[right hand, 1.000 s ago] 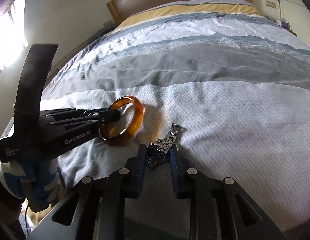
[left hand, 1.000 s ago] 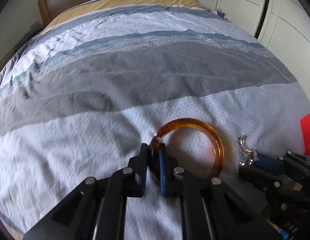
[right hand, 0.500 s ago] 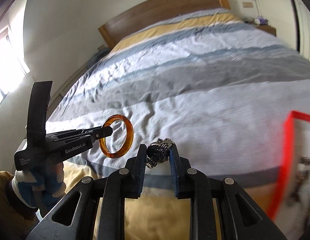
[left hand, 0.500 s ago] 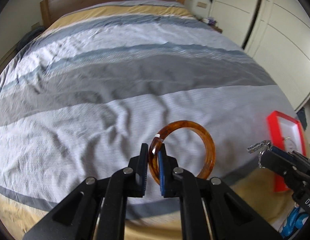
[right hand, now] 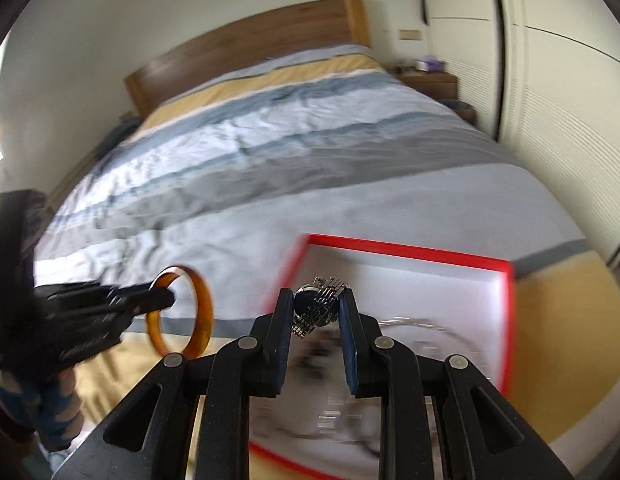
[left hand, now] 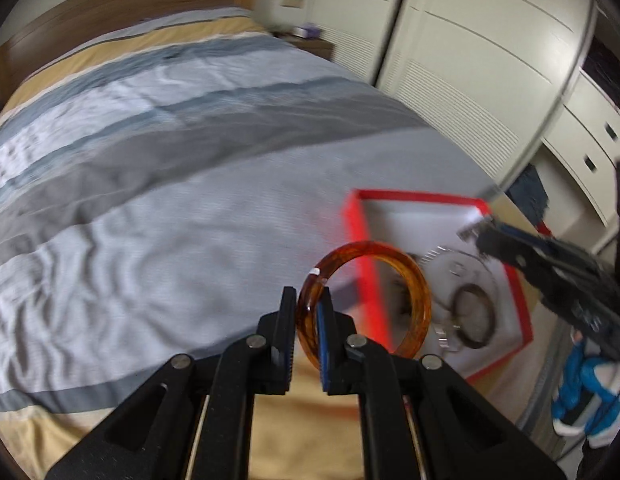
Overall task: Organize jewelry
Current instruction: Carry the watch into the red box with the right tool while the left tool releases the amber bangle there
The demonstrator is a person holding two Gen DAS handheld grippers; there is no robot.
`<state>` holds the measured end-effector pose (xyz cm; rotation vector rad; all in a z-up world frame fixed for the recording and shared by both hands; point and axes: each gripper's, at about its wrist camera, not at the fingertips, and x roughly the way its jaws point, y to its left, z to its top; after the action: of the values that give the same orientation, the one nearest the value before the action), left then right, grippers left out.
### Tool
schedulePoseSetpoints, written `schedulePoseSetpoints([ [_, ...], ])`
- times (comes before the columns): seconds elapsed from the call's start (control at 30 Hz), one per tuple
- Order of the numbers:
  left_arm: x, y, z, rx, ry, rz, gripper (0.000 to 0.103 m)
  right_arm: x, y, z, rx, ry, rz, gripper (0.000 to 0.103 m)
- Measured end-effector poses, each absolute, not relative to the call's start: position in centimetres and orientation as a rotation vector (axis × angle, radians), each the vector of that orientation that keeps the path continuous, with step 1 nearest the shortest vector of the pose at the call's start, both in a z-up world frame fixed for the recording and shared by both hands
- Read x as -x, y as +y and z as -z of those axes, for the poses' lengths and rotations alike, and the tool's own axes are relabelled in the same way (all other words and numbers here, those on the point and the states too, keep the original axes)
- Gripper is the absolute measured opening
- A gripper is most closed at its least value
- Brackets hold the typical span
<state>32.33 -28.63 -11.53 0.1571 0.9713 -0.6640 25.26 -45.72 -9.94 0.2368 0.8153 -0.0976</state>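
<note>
— What have you got in each hand?

— My left gripper [left hand: 307,322] is pinched on an amber bangle [left hand: 364,298]. It is a translucent, tortoiseshell-brown ring with a small white tag near the top of its rim. I have it by the rim, standing on edge, with most of the hoop sticking out to the right of the jaws. My right gripper [right hand: 315,314] is clamped on a silver watch [right hand: 316,308]: a metal link band folded up around a round, dark-faced case, squeezed between the two pads.

— Where are they?

— Both are up in the air, off the striped bedspread [left hand: 158,184]. Seen from the left wrist, the bangle hangs over the near left edge of the red tray [left hand: 360,240]. Seen from the right wrist, the watch is above that tray's left part, and the bangle shows further left, beyond the tray's edge.

— And the tray itself?

— It is a shallow rectangular box with a red rim and a white floor, lying at the corner of the bed near the wardrobe doors [left hand: 470,60]. There is jewellery in it: a dark ring-shaped piece [left hand: 472,318], a pale thin hoop around it, and some silvery chain or links. The motion blur is too strong to name the pieces more exactly.
</note>
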Motion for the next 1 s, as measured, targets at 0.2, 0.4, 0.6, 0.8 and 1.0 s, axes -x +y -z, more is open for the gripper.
schedulePoseSetpoints([
  [0.2, -29.8, -34.8, 14.1, -0.239, 1.002, 0.739, 0.009, -26.0, -50.4, 13.1, -0.247, 0.863, 0.158, 0.023],
  [0.4, -28.6, -37.5, 17.0, -0.319, 1.035, 0.741, 0.009, -27.5, -52.4, 16.1, -0.247, 0.913, 0.17, 0.023],
  [0.6, -28.3, -38.2, 18.1, -0.344, 1.054, 0.74, 0.008, -28.0, -52.9, 17.6, -0.253, 0.956, 0.165, 0.023],
  [0.8, -28.0, -38.0, 18.1, -0.302, 1.075, 0.737, 0.01, -28.2, -52.8, 17.9, -0.236, 0.999, 0.18, 0.024],
  [1.0, -28.1, -36.8, 17.2, -0.263, 1.077, 0.727, 0.012, -26.6, -52.7, 16.3, -0.236, 0.971, 0.203, 0.031],
])
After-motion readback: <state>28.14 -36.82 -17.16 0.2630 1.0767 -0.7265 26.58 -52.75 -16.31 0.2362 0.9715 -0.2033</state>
